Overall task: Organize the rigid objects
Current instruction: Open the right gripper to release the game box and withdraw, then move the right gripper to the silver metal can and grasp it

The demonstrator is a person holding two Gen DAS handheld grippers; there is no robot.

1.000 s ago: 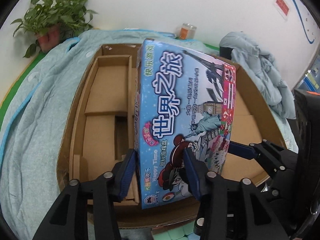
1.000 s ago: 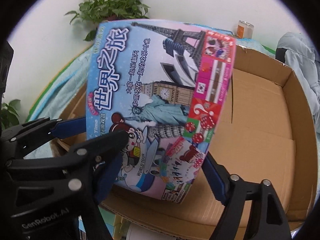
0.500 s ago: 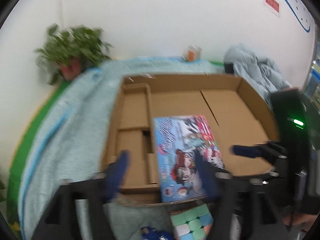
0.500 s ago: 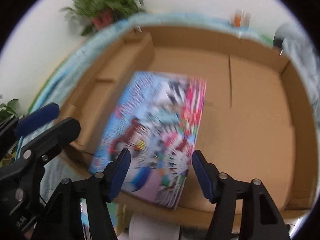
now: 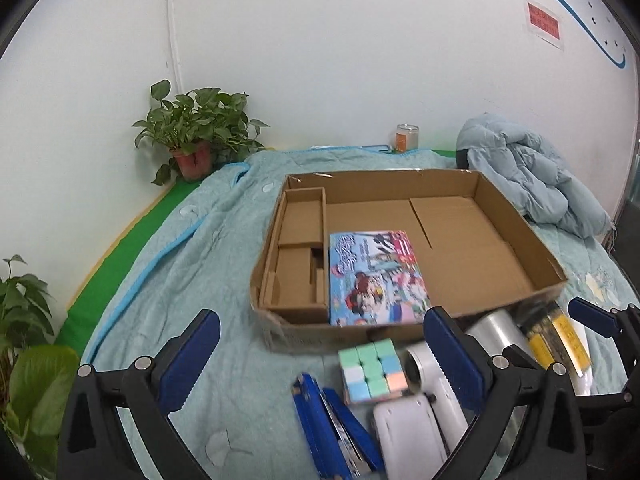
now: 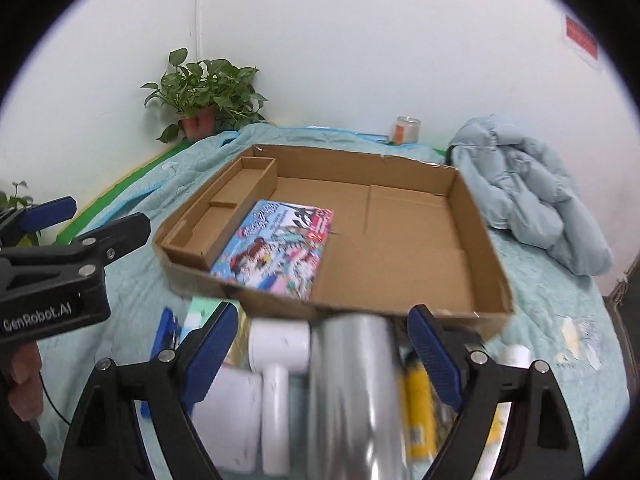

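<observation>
The colourful board game box [image 5: 374, 278] lies flat in the cardboard tray [image 5: 520, 224], against its left divider; it also shows in the right wrist view [image 6: 280, 248] inside the tray [image 6: 492, 264]. My left gripper [image 5: 320, 354] is open and empty, pulled back over loose items: a pastel cube puzzle [image 5: 372, 370], a blue stapler [image 5: 332, 428], a white device [image 5: 424, 412]. My right gripper [image 6: 324, 348] is open and empty, above a silver cylinder [image 6: 352, 392], a white device [image 6: 276, 364] and a yellow item [image 6: 418, 404].
A pale blue quilt [image 5: 180, 248] covers the surface. A potted plant [image 5: 196, 140] stands at the back left, a jar [image 5: 407, 137] at the back wall, a bundled light-blue jacket [image 5: 528, 180] at the right. Another plant [image 5: 24, 344] is near the left edge.
Both grippers let go of the board game box, which now lies flat in the tray. Both grippers opened and drew back toward me, above the loose items.
</observation>
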